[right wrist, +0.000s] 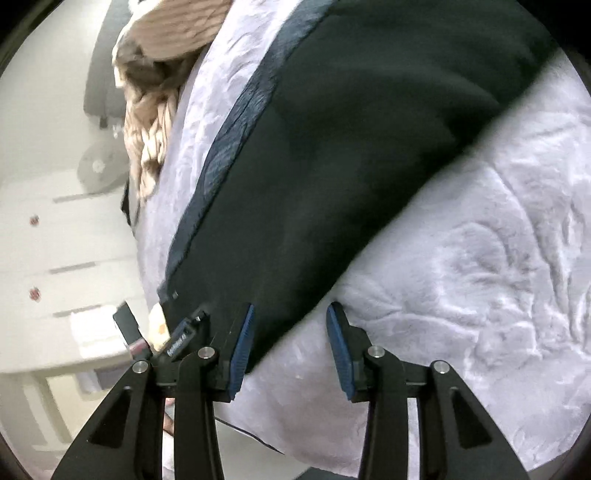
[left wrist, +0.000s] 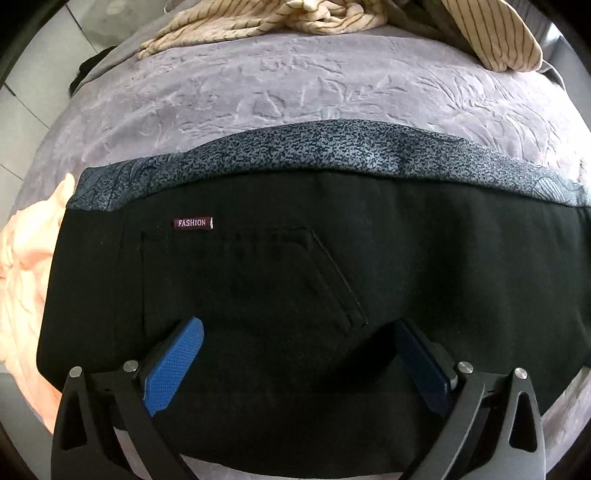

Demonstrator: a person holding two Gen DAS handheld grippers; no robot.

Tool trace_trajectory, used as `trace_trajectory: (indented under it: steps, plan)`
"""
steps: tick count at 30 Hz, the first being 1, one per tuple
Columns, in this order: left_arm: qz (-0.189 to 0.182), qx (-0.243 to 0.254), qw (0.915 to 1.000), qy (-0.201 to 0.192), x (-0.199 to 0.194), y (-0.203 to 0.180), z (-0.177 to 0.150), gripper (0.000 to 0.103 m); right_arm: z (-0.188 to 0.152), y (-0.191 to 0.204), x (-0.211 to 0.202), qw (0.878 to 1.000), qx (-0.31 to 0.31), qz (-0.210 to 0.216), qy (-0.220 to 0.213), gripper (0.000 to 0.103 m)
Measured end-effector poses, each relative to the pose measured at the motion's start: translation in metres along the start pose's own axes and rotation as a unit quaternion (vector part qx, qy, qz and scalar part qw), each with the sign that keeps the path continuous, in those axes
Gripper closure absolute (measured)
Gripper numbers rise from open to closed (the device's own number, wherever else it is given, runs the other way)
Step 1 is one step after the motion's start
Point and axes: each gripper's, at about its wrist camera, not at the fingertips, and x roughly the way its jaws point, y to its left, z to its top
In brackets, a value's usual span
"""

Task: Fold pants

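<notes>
While you hover:
pants [left wrist: 295,280]: folded, on bed [left wrist: 258,92]
left gripper [left wrist: 299,332]: wide, empty
right gripper [right wrist: 291,325]: half-open, empty
left: final fold

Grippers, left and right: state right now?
Left gripper: open over the black pants, holding nothing.
Right gripper: open at the pants' edge, holding nothing.

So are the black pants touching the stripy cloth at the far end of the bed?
Apart. In the left wrist view, bare lilac blanket lies between the black pants and the striped cloth.
</notes>
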Motion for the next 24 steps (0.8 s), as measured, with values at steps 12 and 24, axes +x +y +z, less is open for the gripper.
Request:
trace_trajectory:
  steps: [12, 24]
  plan:
    - [-0.006, 0.01, 0.9999, -0.005, 0.002, 0.004, -0.001, 0.0, 0.024, 0.026, -0.009, 0.998, -0.041, 0.031, -0.03, 0.089]
    - [0.022, 0.014, 0.9989, 0.04, -0.006, -0.007, 0.005, 0.0, 0.023, 0.007, -0.026, 0.997, -0.059, -0.04, 0.002, 0.079]
